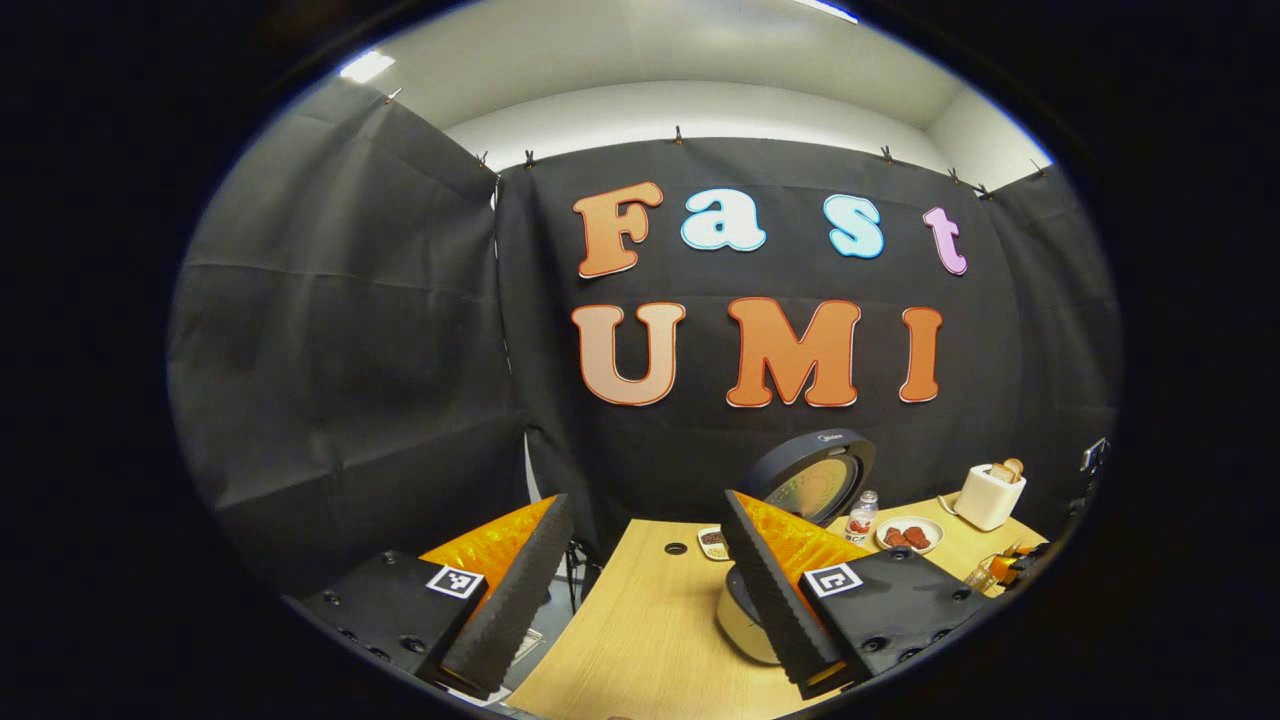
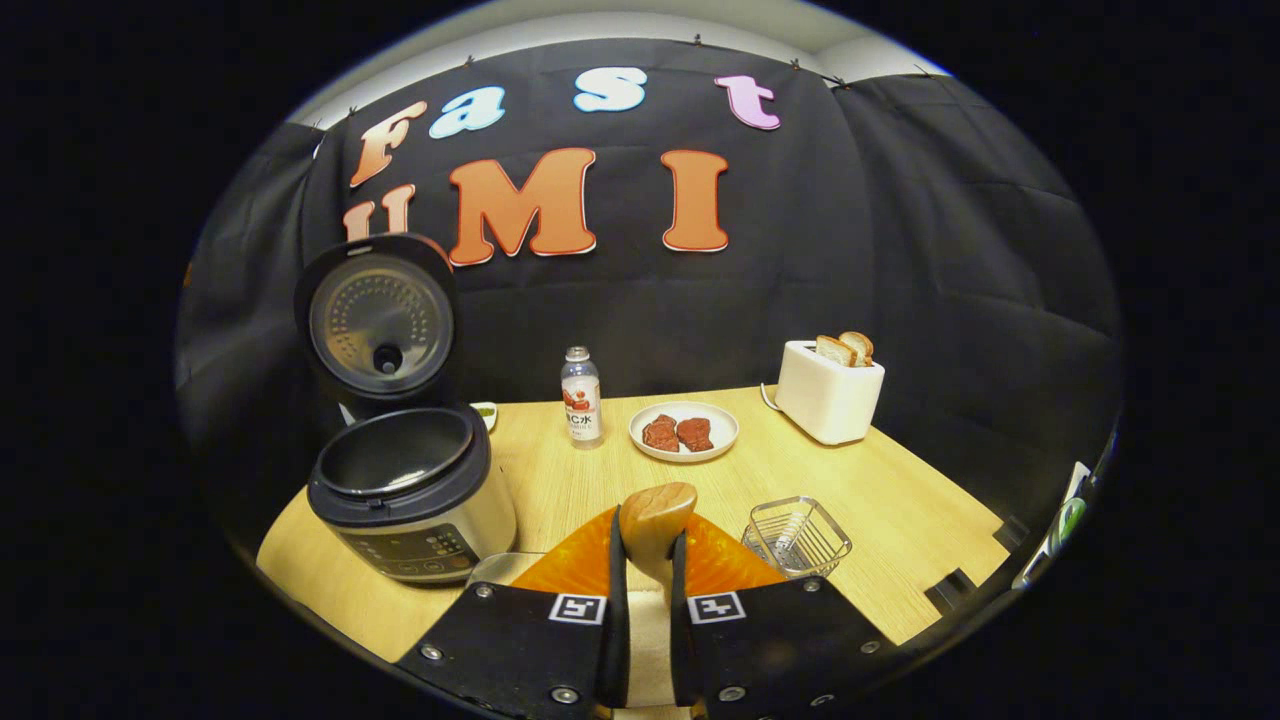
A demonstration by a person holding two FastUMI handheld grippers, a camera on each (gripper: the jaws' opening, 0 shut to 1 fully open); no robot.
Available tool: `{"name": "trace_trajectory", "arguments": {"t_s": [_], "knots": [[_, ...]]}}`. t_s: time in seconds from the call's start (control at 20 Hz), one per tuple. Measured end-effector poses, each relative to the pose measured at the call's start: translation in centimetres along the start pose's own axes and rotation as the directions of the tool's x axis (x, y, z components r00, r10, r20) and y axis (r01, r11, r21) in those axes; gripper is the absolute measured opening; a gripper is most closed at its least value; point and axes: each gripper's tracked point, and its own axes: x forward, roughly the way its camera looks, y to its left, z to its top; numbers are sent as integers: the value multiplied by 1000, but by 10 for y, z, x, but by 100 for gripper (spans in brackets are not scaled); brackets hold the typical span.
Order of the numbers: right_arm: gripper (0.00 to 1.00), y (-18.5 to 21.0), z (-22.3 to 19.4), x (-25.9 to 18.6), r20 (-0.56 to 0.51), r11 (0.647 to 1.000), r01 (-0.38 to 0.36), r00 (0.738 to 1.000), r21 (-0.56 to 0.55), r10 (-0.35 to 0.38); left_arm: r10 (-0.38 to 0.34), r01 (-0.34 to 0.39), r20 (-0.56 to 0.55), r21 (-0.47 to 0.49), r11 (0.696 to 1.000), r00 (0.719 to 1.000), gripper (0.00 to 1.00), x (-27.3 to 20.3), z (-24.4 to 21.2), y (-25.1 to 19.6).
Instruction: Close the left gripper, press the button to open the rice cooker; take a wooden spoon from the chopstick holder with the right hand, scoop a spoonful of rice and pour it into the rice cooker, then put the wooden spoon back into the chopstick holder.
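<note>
- The right tongs (image 2: 648, 590) are clamped on the handle of the light-brown wooden spoon (image 2: 655, 520), whose rounded bowl sticks up between the fingers.
- At ten o'clock of them in the right gripper view, the silver rice cooker with a dark rim (image 2: 410, 495) stands on the pale wooden desk (image 2: 900, 500), lid (image 2: 378, 318) upright, inner pot open.
- At two o'clock, just beside the tongs, sits the wire-mesh chopstick holder (image 2: 797, 535).
- Farther back: a clear bottle (image 2: 581, 397), a white plate of reddish meat (image 2: 684, 432) and a white toaster with bread (image 2: 829, 390), all apart.
- The left tongs (image 1: 650, 590) gape wide, holding nothing, above the desk's edge; the right finger partly hides the cooker.
</note>
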Motion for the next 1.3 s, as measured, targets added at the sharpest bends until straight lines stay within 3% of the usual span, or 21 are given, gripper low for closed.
{"name": "trace_trajectory", "arguments": {"t_s": [0.15, 0.3, 0.5, 0.95, 1.1, 1.3], "knots": [[16, 5, -7, 4, 4, 1000, -3, 1000, 11, 3, 16, -16, -6, 2, 1000, 1000, 100, -2, -3, 6], [16, 11, -15, 7, -19, 991, -36, 999, 126, 39, 20, -20, -13, -3, 1000, 1000, 100, -2, -5, 9], [16, 13, -24, 5, -44, 958, -46, 997, 284, 61, 17, -18, -23, -7, 1000, 1000, 100, -2, -10, 11], [16, 35, -36, -10, -86, 893, -97, 985, 439, 149, -28, 27, -15, -28, 999, 1000, 97, 10, -5, -4], [16, 32, -38, -14, -97, 836, -87, 981, 542, 166, -41, 40, -14, -26, 999, 999, 98, 12, -5, -9], [16, 19, -44, -16, -98, 695, -66, 976, 716, 194, -44, 44, -19, -30, 999, 999, 100, 13, -8, -11]]}}
